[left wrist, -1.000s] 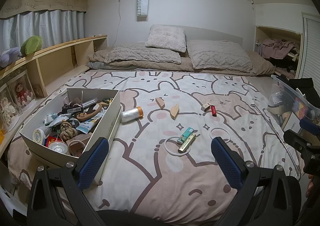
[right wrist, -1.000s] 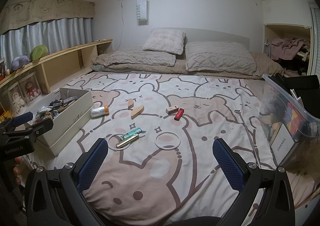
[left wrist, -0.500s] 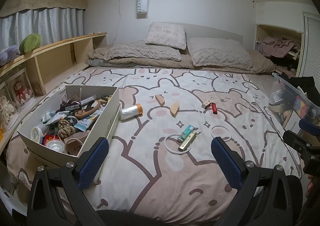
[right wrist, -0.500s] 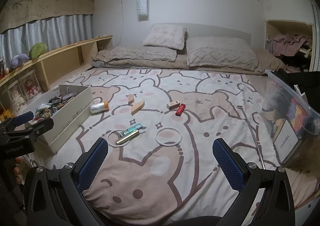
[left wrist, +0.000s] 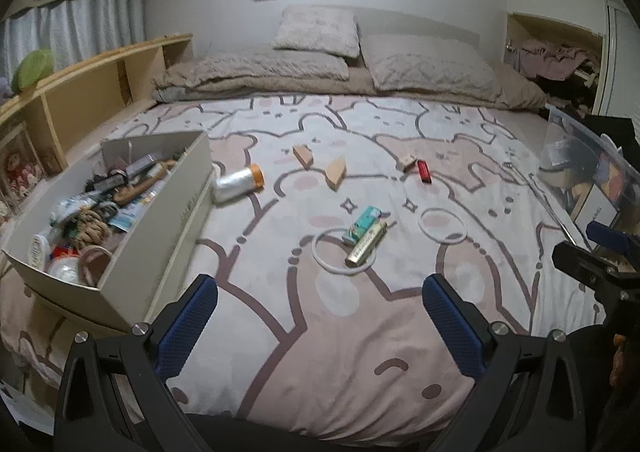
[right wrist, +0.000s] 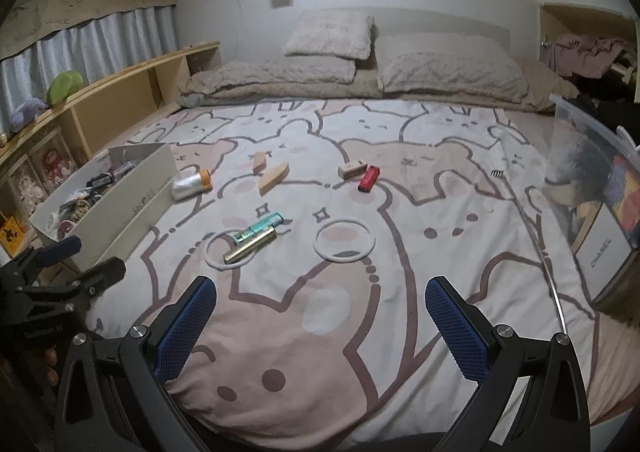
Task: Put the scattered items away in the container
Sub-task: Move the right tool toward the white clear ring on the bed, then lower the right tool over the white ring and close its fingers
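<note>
Blue-padded left gripper (left wrist: 320, 322) and right gripper (right wrist: 321, 326) — both spread wide, empty.

Home bedroom. A wide bed (right wrist: 360, 332) with a cartoon-animal cover fills the room, pillows (right wrist: 330, 33) stacked at its head. A curtain (right wrist: 92, 47) hangs above a wooden shelf (right wrist: 120, 91) holding soft toys (right wrist: 64, 85); clothes (right wrist: 584, 53) fill a wall niche.

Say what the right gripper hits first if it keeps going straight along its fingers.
Likely bare bedspread: the right gripper is open and empty, angled down at the bed. The closest item on that line is the white ring beyond; depth is uncertain.
</note>
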